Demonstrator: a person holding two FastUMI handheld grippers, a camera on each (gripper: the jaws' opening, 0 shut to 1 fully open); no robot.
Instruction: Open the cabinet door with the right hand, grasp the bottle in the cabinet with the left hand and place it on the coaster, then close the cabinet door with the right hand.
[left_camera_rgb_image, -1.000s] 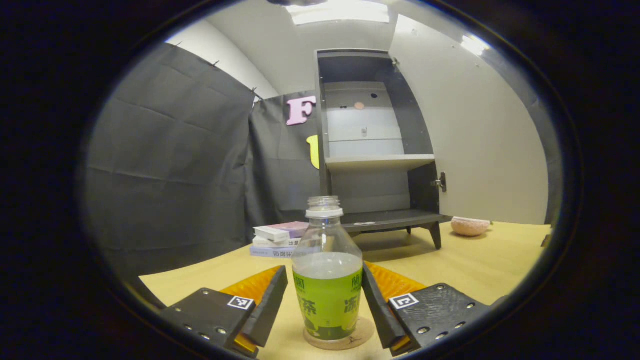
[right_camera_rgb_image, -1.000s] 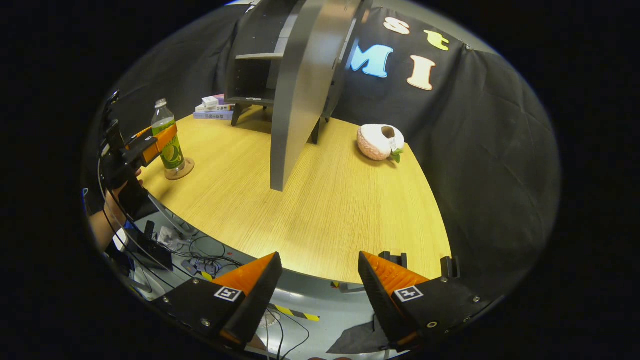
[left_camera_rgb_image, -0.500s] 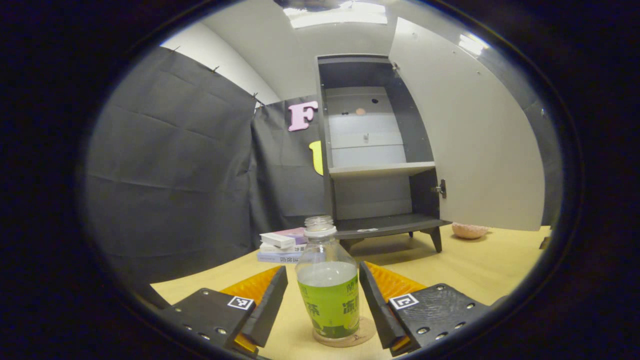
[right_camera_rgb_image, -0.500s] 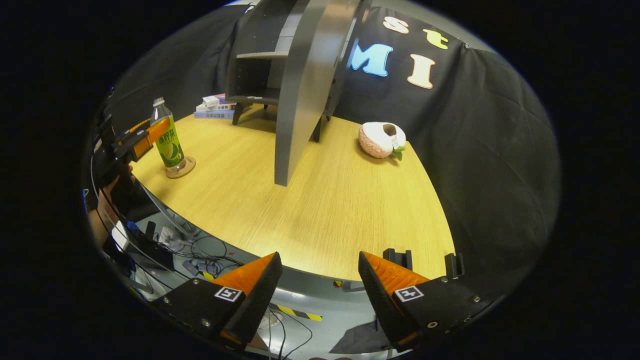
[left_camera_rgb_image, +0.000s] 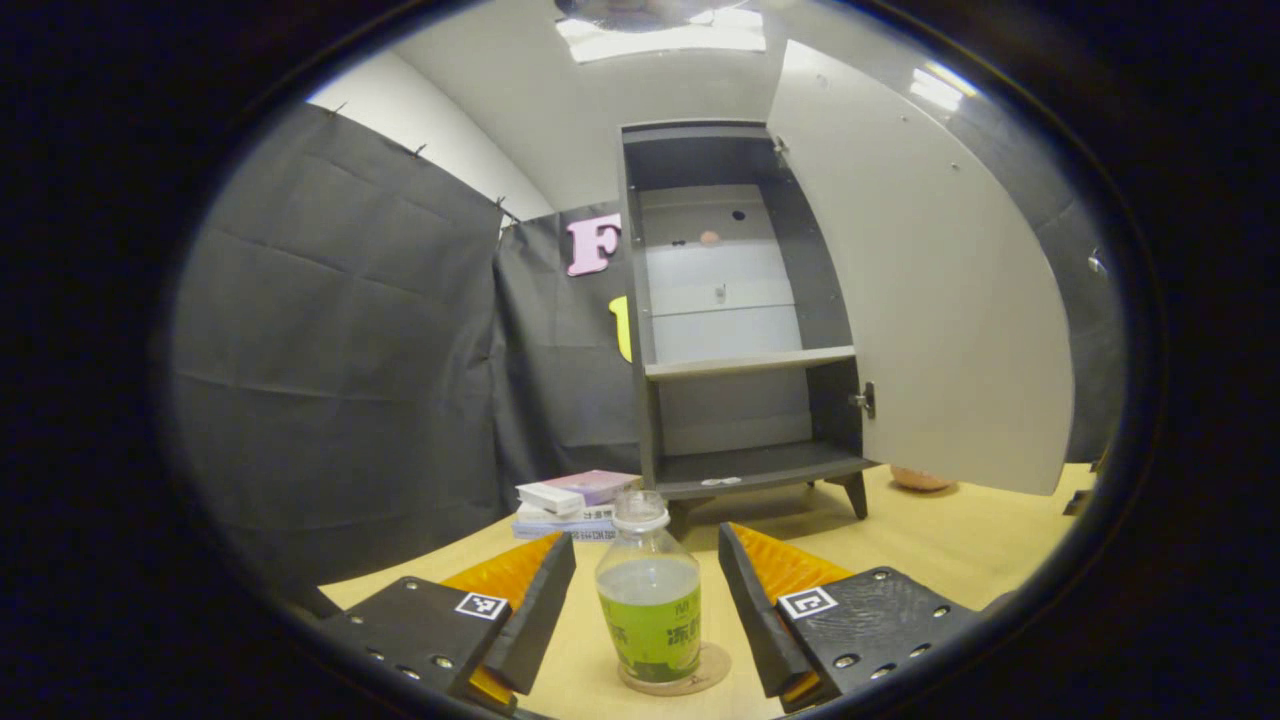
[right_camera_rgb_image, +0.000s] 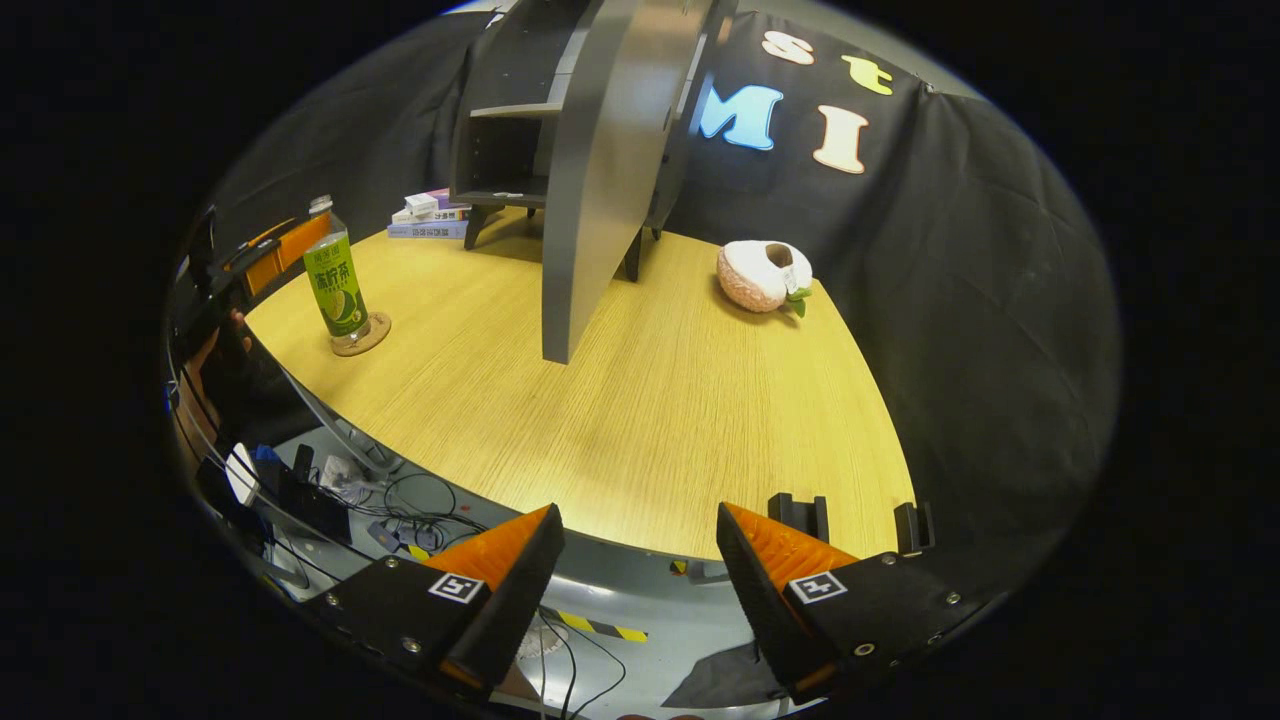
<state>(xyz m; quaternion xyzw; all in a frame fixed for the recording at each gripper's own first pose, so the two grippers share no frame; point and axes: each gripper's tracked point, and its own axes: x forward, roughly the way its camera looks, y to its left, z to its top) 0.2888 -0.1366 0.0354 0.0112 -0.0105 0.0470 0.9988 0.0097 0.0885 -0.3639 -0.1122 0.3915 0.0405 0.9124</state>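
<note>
left gripper (left_camera_rgb_image: 647, 600): wide open, clear of bottle (left_camera_rgb_image: 650, 612) | bottle upright on coaster (left_camera_rgb_image: 708, 672) | right gripper (right_camera_rgb_image: 640, 578): open, holding nothing

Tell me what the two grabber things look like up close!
Each gripper, left and right, has two wedge-shaped fingers with ridged inner faces. They sit on flat black blocks dotted with small screws, and each block carries a little square black-and-white marker.
</note>
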